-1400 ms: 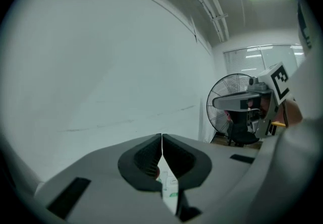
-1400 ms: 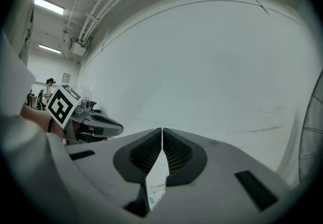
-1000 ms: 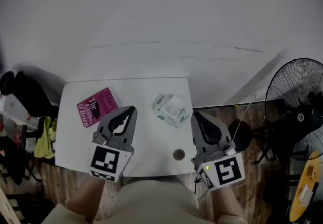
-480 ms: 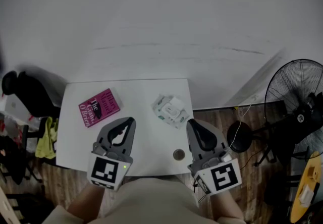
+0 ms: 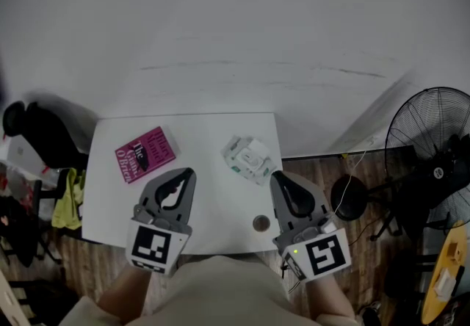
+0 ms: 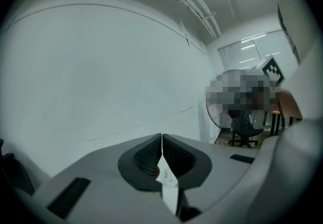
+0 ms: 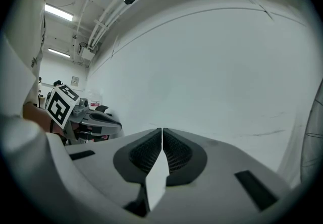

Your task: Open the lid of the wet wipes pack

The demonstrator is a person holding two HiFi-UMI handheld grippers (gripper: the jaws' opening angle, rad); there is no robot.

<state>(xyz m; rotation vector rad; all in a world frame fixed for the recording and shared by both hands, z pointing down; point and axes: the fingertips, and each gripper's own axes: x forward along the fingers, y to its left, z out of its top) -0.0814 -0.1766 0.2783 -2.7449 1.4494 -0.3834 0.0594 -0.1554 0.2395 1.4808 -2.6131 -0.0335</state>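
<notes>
I see both claws pressed together, empty: left gripper (image 5: 189, 171) lower left, right gripper (image 5: 276, 177) lower right, wet wipes pack (image 5: 250, 159) centre on the white table (image 5: 205, 130).

two tools (image 5: 189, 171) (image 5: 277, 177), one wipes pack (image 5: 250, 159), one book (image 5: 145, 153).

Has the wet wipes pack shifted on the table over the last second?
No. The wet wipes pack lies where it did, near the table's far right corner, beyond the small round disc.
</notes>
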